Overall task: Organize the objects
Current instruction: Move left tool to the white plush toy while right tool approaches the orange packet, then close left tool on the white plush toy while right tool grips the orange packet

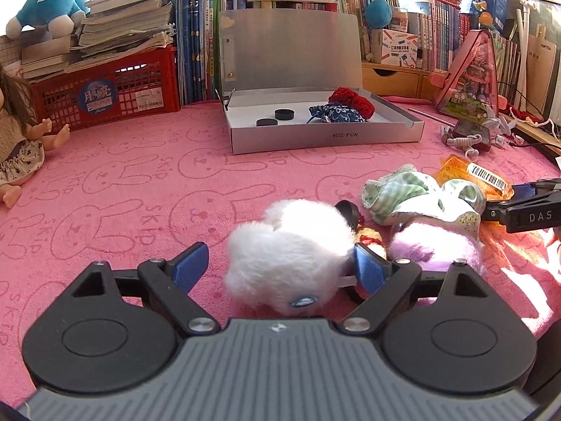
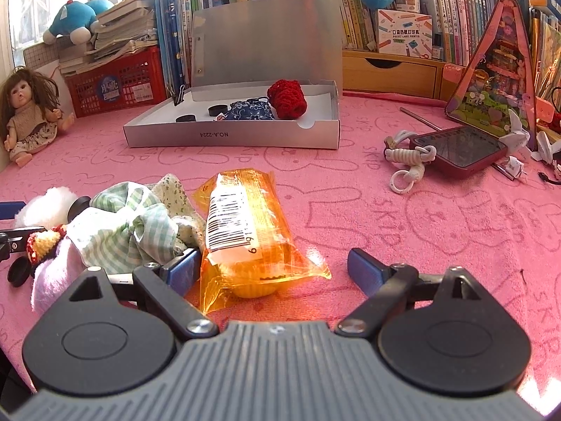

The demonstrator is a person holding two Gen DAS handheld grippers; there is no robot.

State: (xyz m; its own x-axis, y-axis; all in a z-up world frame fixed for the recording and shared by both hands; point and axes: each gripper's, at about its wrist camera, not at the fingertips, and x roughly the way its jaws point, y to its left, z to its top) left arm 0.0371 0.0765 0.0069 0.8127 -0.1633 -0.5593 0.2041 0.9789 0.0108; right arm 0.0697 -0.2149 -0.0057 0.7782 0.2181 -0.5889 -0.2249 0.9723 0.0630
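Note:
In the left wrist view a white fluffy ball (image 1: 291,256) lies between the fingers of my left gripper (image 1: 280,266). That gripper is open: the right pad brushes the fluff and the left pad stands apart. Beside the ball lie a purple fluffy ball (image 1: 431,245), a green checked cloth (image 1: 413,193) and a small crocheted doll (image 1: 371,242). My right gripper (image 2: 273,268) is open around the near end of an orange plastic packet (image 2: 245,231), without pressing it. Farther back, the open silver box (image 2: 231,137) holds a red crochet piece (image 2: 287,98), a blue patterned pouch (image 2: 249,110) and two black caps.
A doll (image 2: 29,115) sits at the left edge by a red crate (image 2: 119,84) stacked with books. Books line the back. At the right lie a red phone (image 2: 459,151) with a white cord, a metal rod and a pink triangular case (image 2: 498,70). Pink cloth covers the table.

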